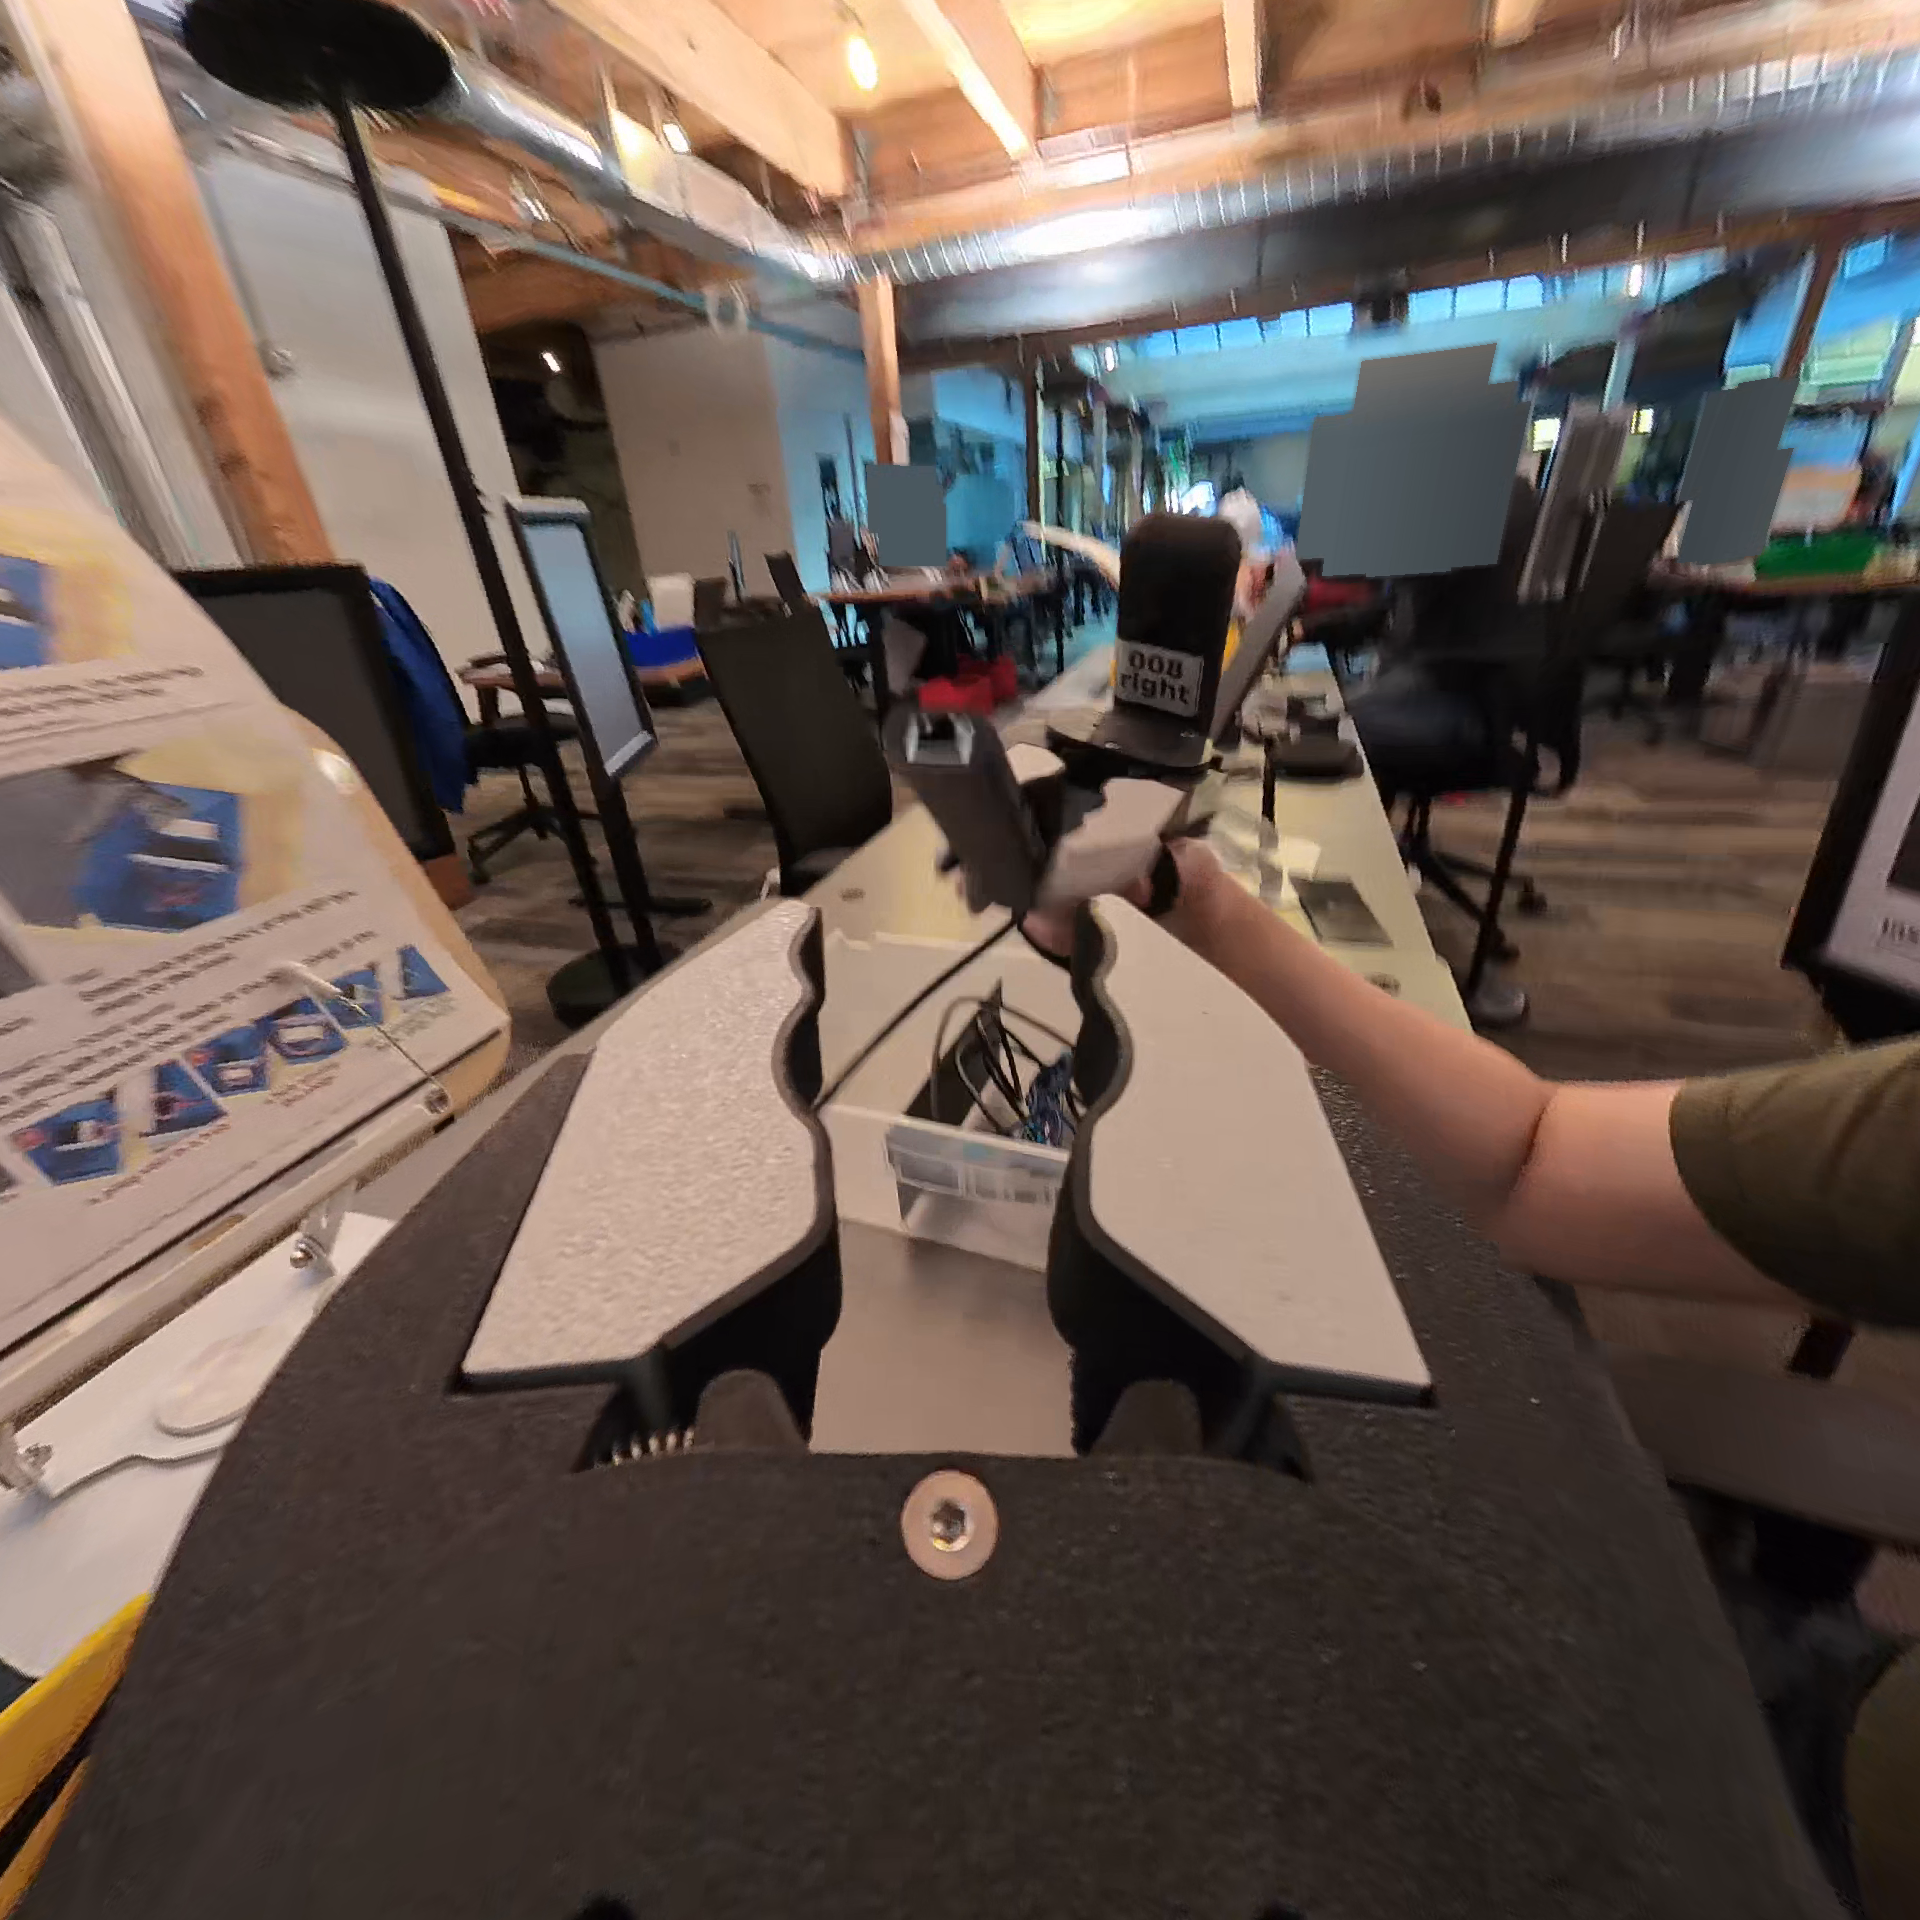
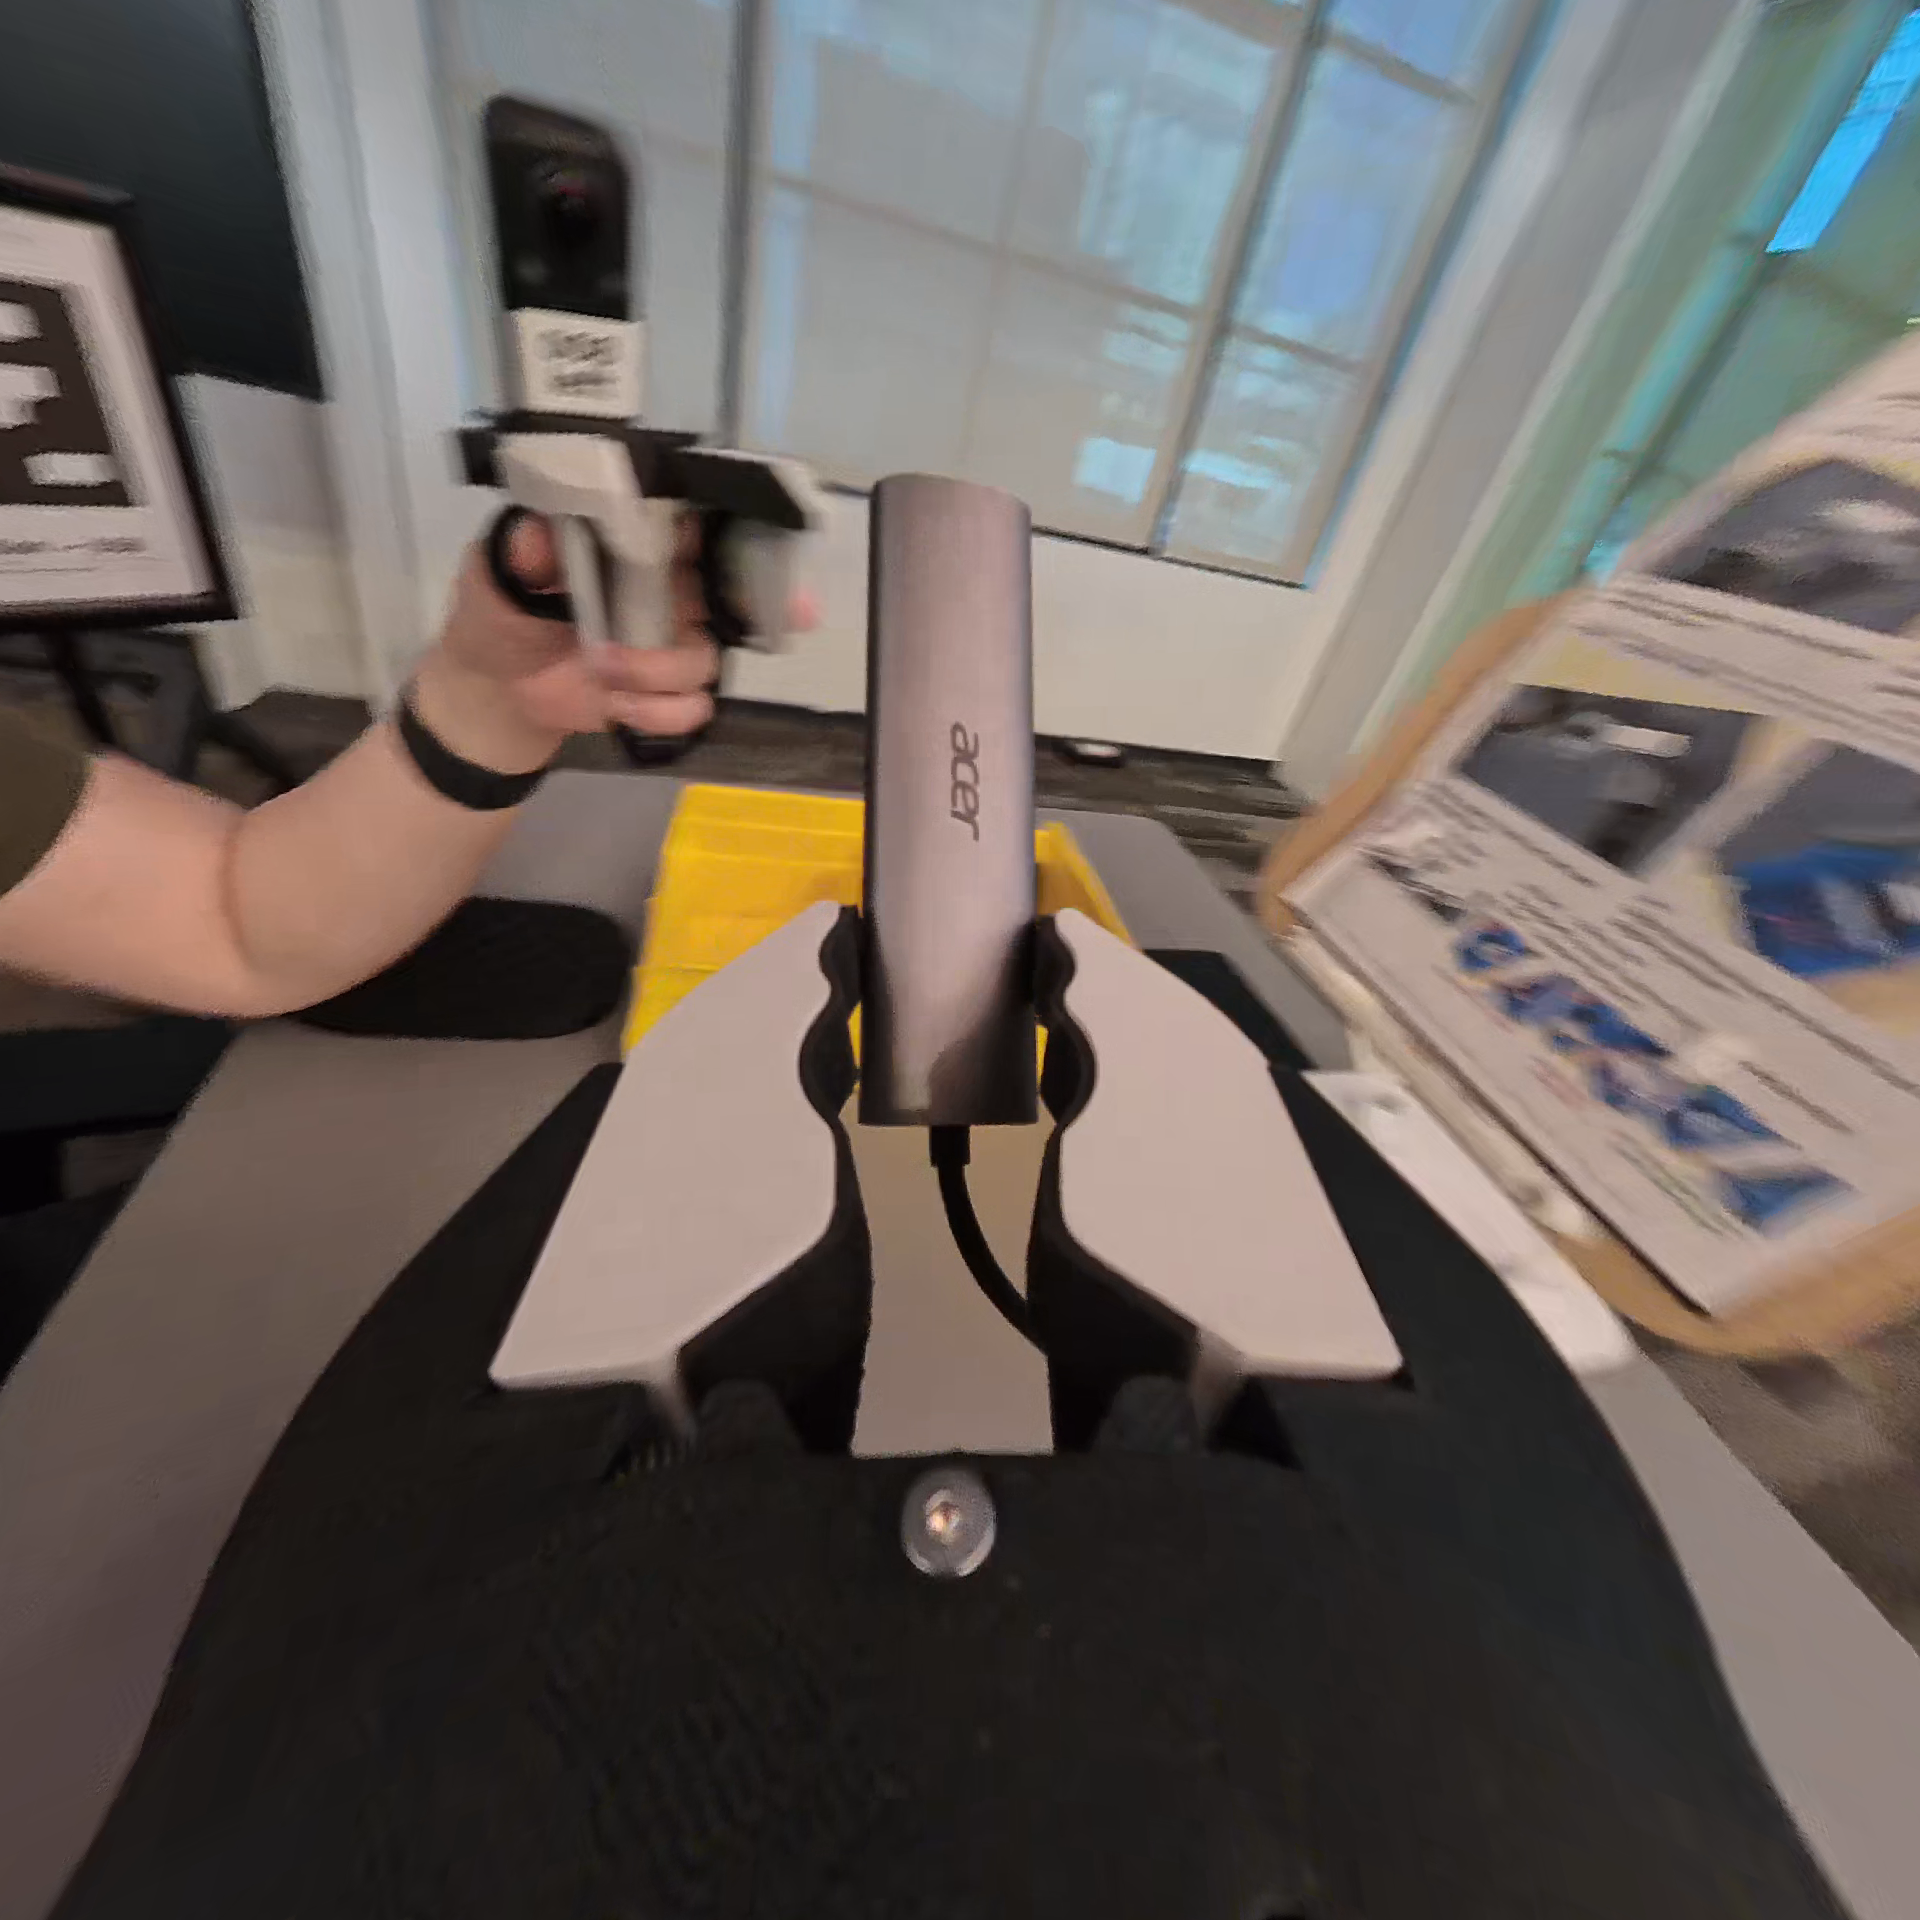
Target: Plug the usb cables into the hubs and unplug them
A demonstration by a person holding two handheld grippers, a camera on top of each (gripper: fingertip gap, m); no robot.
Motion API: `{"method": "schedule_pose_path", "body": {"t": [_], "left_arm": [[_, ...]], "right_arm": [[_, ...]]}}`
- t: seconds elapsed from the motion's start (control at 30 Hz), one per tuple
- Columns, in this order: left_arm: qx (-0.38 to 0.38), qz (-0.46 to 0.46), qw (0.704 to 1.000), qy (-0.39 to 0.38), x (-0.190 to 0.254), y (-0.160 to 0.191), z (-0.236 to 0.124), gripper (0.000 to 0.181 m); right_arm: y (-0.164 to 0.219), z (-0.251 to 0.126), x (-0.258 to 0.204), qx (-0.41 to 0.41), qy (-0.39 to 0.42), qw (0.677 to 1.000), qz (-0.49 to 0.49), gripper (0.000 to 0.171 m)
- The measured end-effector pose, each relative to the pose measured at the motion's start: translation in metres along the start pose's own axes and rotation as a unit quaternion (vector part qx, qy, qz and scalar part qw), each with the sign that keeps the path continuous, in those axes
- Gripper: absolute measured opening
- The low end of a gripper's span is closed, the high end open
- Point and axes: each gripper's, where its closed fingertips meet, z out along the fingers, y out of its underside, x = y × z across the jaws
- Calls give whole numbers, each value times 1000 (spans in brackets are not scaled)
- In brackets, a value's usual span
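Right gripper [image 2: 945,1023] is clamping the slim grey metal hub [image 2: 948,790]; left gripper [image 1: 951,1023], spread open, is holding nothing, so no plugging yet.

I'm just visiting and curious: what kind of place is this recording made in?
Probably an open-plan office or workshop in a converted industrial loft: black swivel office chairs stand at long grey desks, with exposed wooden ceiling beams overhead and a large gridded window.

the gap between the left gripper [image 1: 945,1039] fingers [image 1: 686,1132] is free, over a clear bin [image 1: 883,1153] of tangled cables [image 1: 1023,1081]. a tilted instruction board [image 1: 197,935] crowds its left side; the right gripper [image 1: 997,821] with its usb hub [image 1: 961,800] blocks the way ahead.
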Motion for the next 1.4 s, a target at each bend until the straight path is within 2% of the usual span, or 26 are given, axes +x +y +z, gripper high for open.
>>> {"method": "schedule_pose_path", "body": {"t": [0.1,0.23,0.33,0.43,0.53,0.67,0.8,0.9,1.0,1.1,1.2,1.3,1.4], "left_arm": [[15,-5,1000,-9,-6,-8,-9,43],[13,0,1000,-15,-8,-8,-11,42],[4,-1,1000,-14,-8,-4,-7,42],[-6,2,1000,-14,-8,1,-4,42],[-14,3,1000,-14,-9,5,-2,42],[-23,2,1000,-14,-11,9,0,41],[-33,3,999,-10,-10,14,5,41],[-47,7,999,-11,-11,21,7,41],[-57,2,998,-11,-14,28,11,41],[-64,-4,998,-13,-19,34,14,40],[-74,-5,997,-13,-20,40,17,40],[-85,-2,996,-17,-20,46,20,40],[-92,-2,996,-12,-17,50,24,40]], "right_arm": [[13,-52,50,4,68,995,69,32],[78,-103,111,-34,149,965,211,32],[137,-124,135,-87,180,924,325,32],[159,-128,132,-124,155,900,388,32],[150,-124,121,-165,141,906,365,32],[122,-112,103,-183,94,934,292,32],[94,-103,90,-107,-10,958,266,32],[122,-114,110,-149,19,949,277,32],[170,-134,131,-234,83,913,325,32],[195,-148,143,-278,140,883,352,32],[203,-141,143,-324,159,880,308,32],[219,-132,141,-414,190,855,247,32],[224,-98,124,-429,128,869,209,32]]}}
